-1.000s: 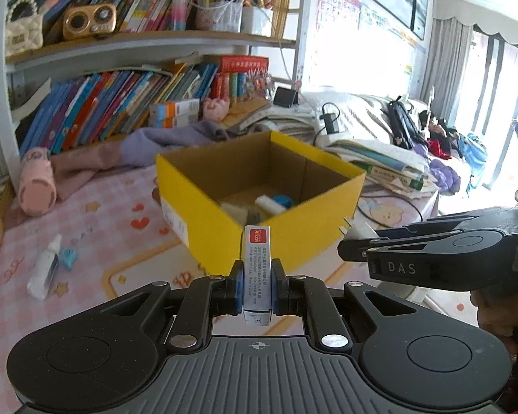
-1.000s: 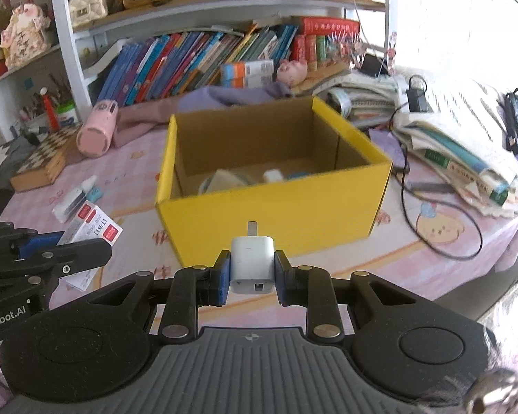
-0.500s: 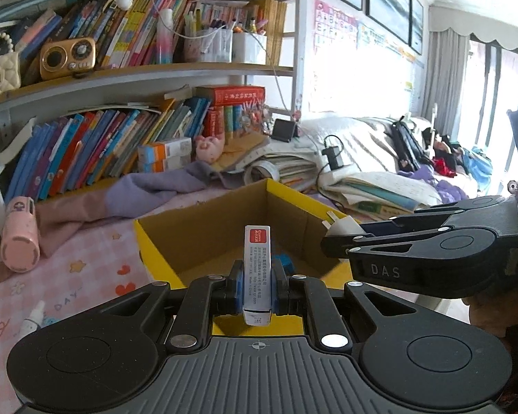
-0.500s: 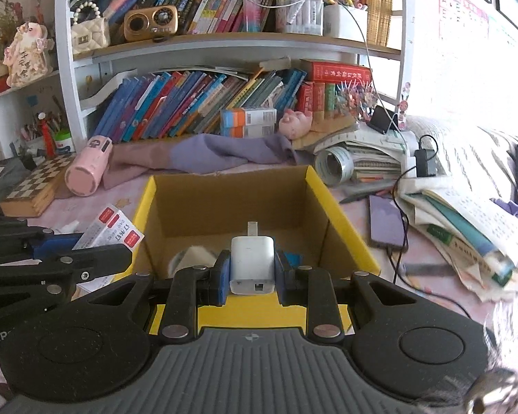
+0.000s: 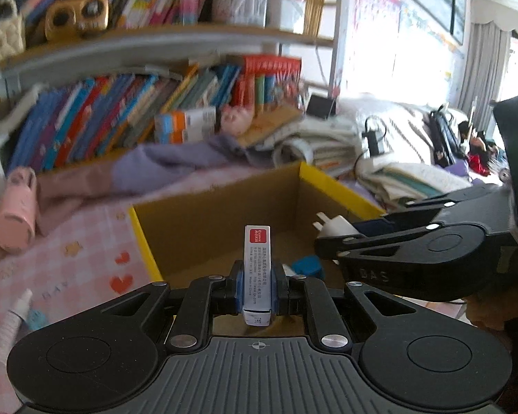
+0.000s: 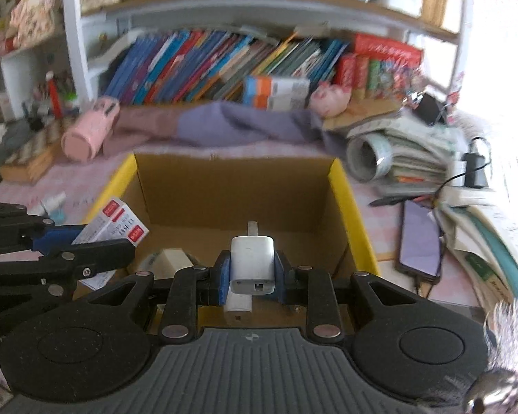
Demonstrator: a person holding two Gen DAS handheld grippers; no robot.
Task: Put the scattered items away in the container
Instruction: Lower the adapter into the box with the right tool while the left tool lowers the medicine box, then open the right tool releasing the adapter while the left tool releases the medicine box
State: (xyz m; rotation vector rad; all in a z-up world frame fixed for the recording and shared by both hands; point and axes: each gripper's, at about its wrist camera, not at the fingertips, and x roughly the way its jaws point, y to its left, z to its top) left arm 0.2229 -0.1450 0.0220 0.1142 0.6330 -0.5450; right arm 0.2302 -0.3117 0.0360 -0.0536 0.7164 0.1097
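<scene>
We have both claws over the yellow cardboard box (image 6: 352, 214), each loaded. Our left claw (image 5: 257, 284) pinches a slim red-and-white carton (image 5: 257, 269) upright above the box's near left part, and our right claw (image 6: 252, 272) pinches a white charger plug (image 6: 252, 264), prongs forward, above the box floor. Inside the box already lie a pale wrapped item (image 6: 171, 260) and a blue object (image 5: 307, 266), so we judge the tidying partly done. Both held pieces are not yet released. On the pink desk (image 5: 69, 262) a small white dropper bottle (image 5: 13, 321) remains outside, left of the box.
</scene>
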